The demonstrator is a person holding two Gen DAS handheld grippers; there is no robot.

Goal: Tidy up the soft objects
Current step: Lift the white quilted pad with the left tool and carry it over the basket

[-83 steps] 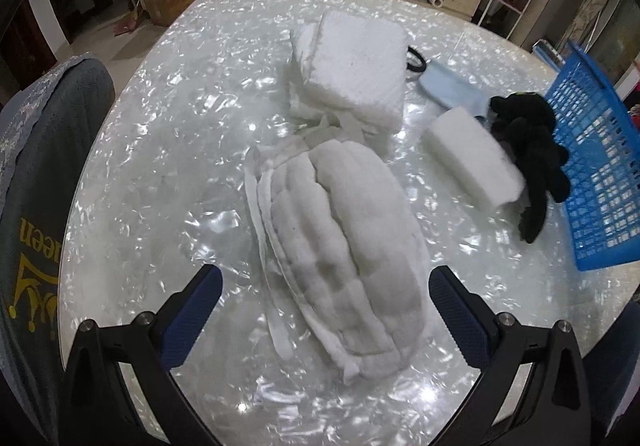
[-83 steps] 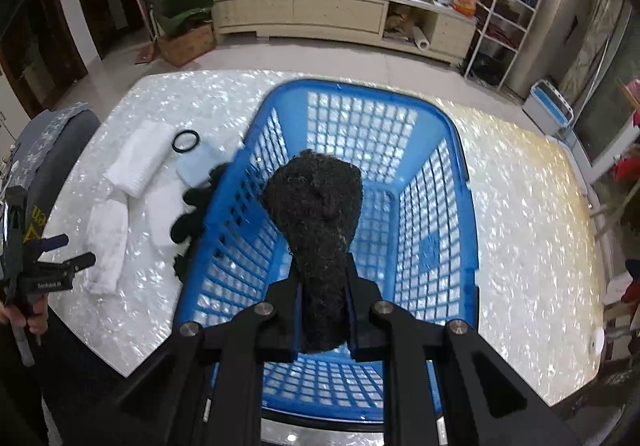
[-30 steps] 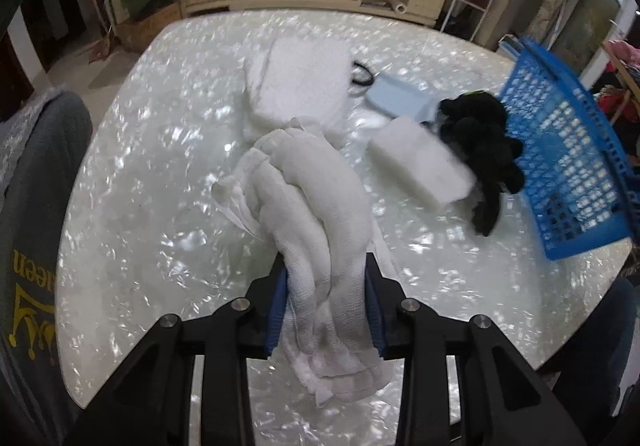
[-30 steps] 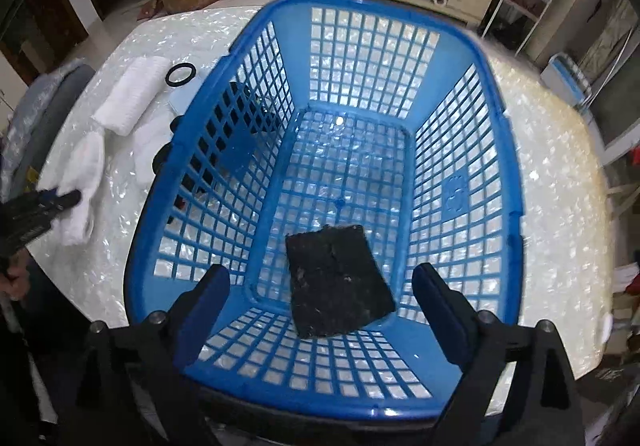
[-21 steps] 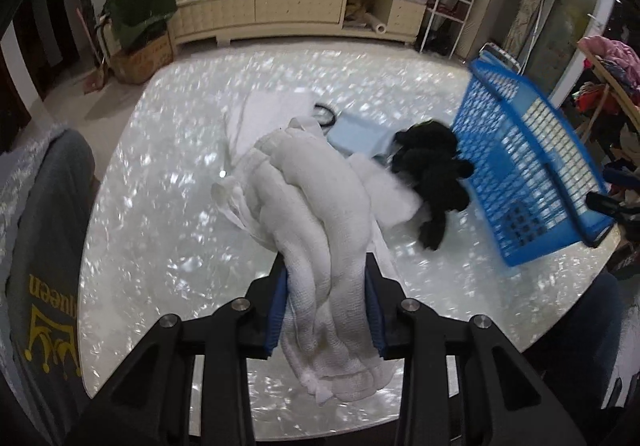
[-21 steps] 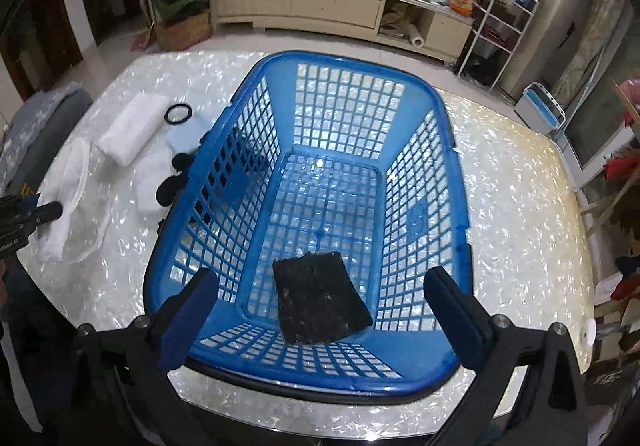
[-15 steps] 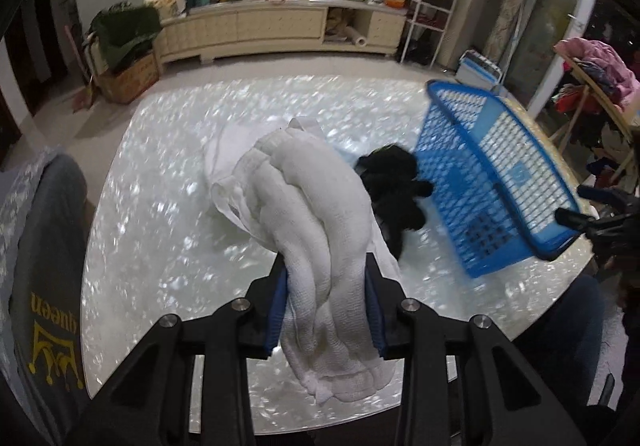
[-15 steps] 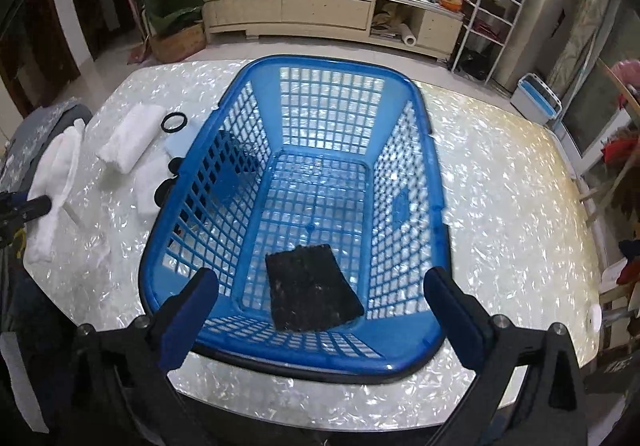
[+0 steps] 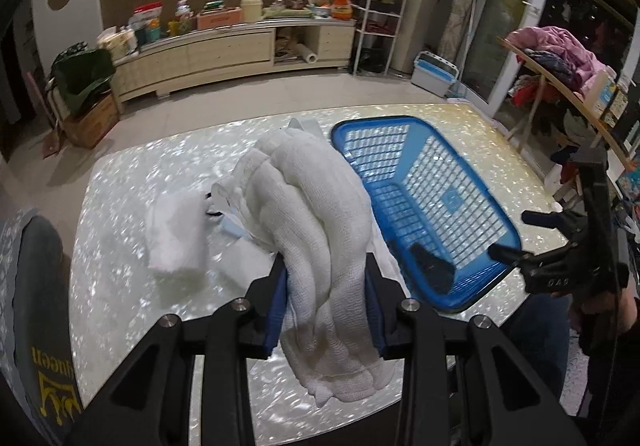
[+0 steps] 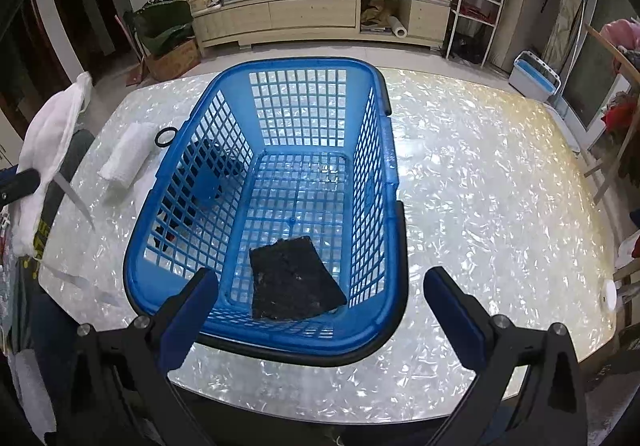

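My left gripper (image 9: 325, 286) is shut on a white quilted cloth (image 9: 320, 213) and holds it up above the pearly table (image 9: 120, 197), left of the blue basket (image 9: 460, 300). The same cloth (image 10: 44, 149) shows at the left edge of the right wrist view. My right gripper (image 10: 320, 278) stands wide open with nothing held, above the near end of the basket (image 10: 390, 149). A black pad (image 10: 294, 282) lies flat on the basket floor. A folded white towel (image 10: 128, 153) lies on the table left of the basket.
A black ring (image 10: 165, 136) lies by the towel. A dark fuzzy item (image 10: 200, 165) shows through the basket's left wall. A grey chair back (image 9: 36, 326) stands at the table's left edge. A low cabinet (image 10: 312, 17) lines the far wall.
The left gripper has risen off the table with the white cloth and swung toward the basket. The right gripper has drawn back from the basket, its jaws a little wider.
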